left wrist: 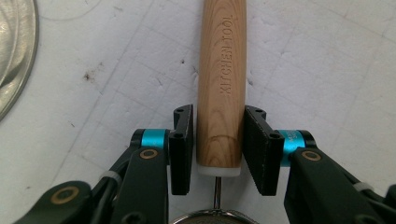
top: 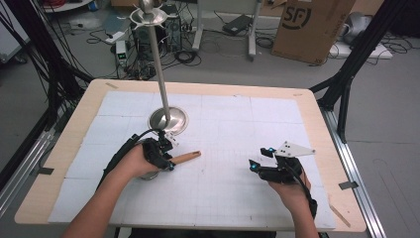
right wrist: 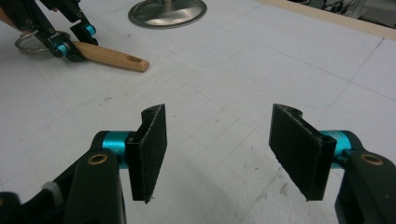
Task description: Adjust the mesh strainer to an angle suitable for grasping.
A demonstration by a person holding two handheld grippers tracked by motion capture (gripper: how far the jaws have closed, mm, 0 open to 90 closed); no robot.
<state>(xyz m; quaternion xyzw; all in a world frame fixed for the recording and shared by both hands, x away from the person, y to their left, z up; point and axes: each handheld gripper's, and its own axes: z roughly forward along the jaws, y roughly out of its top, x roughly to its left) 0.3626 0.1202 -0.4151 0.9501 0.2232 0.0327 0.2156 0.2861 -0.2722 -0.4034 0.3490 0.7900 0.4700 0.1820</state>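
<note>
A kitchen tool with a wooden handle (top: 187,157) lies flat on the white mat, left of centre. Its handle (left wrist: 222,70) reads "KITCHEN TOOL", and a thin wire leads from its near end to a metal ring (left wrist: 210,217). My left gripper (left wrist: 218,135) is shut on the handle's near end, one pad on each side. In the right gripper view that gripper (right wrist: 74,44) holds the handle (right wrist: 112,56) beside the ring (right wrist: 28,42). My right gripper (top: 260,159) hovers low over the mat at the right, open, with nothing between its jaws (right wrist: 217,154).
A metal stand with a round base (top: 168,120) and a tall pole rises just behind my left hand; its base (right wrist: 168,11) (left wrist: 14,56) lies close to the tool. The white gridded mat (top: 228,129) covers the wooden table. Cables and a cardboard box sit on the floor beyond.
</note>
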